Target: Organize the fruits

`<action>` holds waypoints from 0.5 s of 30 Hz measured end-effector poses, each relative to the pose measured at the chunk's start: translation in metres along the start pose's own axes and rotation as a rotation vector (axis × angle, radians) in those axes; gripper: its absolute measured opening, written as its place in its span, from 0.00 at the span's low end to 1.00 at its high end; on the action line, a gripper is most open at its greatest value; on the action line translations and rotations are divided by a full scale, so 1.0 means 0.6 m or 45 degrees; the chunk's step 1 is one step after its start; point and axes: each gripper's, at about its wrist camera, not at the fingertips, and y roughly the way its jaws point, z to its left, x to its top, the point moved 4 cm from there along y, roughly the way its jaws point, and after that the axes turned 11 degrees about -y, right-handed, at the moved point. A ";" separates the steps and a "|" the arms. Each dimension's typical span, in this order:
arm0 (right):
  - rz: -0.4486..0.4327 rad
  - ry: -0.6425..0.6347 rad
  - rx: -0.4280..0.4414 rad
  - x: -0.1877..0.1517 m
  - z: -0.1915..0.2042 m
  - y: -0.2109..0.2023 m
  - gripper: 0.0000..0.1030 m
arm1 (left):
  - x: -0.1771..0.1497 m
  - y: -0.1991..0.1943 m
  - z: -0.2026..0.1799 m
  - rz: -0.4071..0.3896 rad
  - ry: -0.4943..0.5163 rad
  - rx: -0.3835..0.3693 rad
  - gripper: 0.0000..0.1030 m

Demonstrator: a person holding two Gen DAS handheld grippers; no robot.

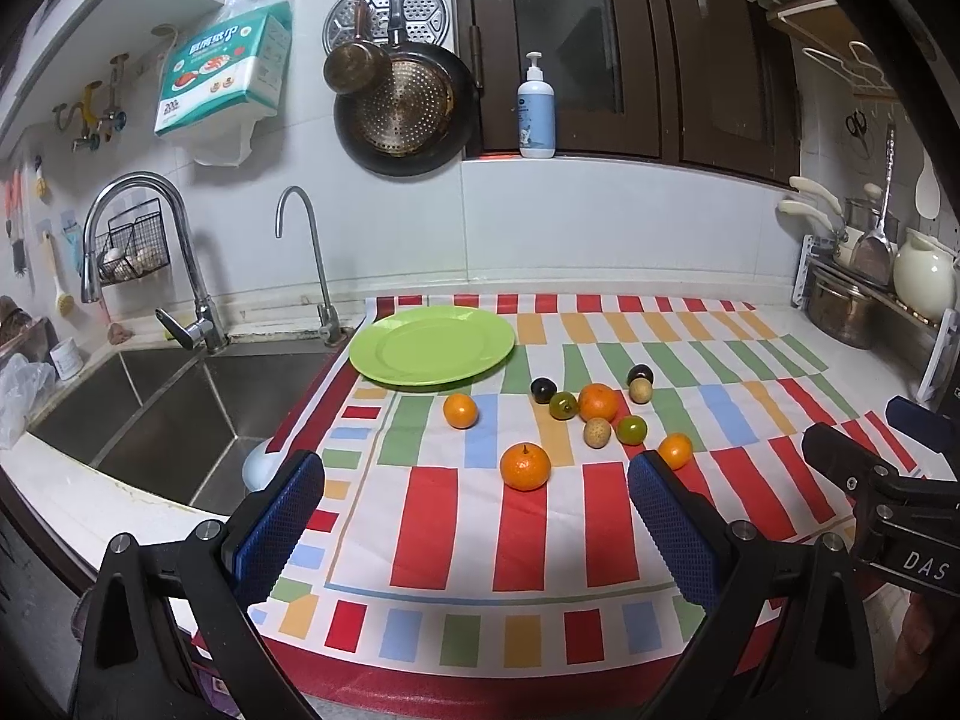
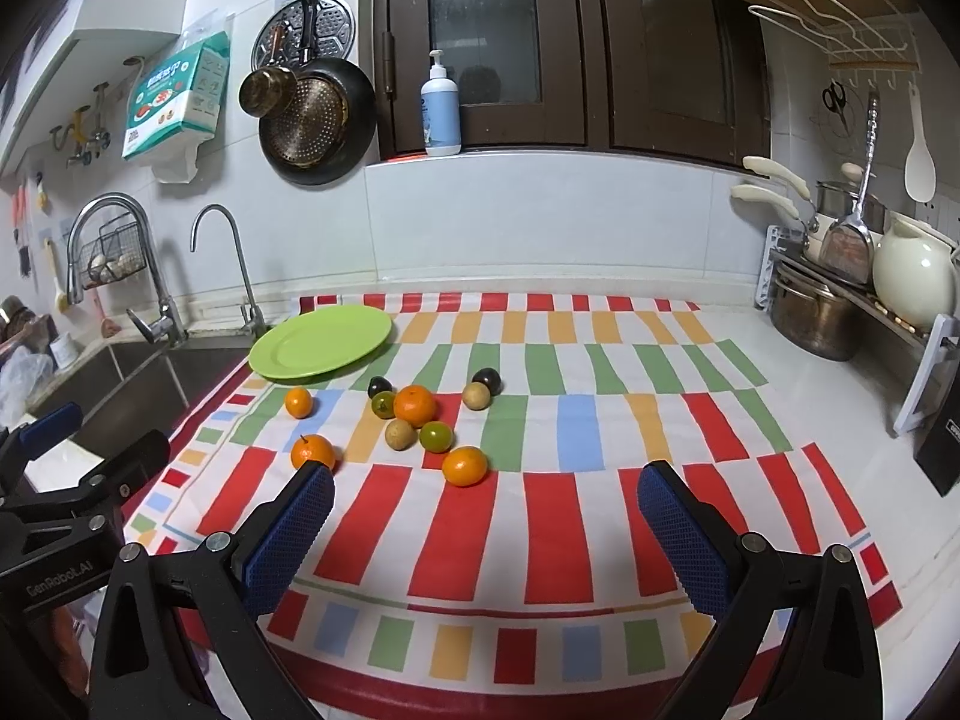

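Orange mandarin [image 1: 525, 467] ahead, between spread left hand-held gripper [image 1: 474, 531] fingers.

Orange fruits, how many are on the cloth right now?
4. One sits alone just in front of the green plate, the biggest is in the middle cluster, one with a stem is nearest the left gripper, and one lies by its right finger. None seems hidden.

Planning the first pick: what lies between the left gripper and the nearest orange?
Only bare striped cloth, seen in the left wrist view, lies between the open left gripper and the orange.
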 end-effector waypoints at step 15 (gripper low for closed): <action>-0.004 -0.007 -0.007 0.001 -0.001 0.002 1.00 | -0.001 0.001 0.001 -0.009 -0.004 -0.003 1.00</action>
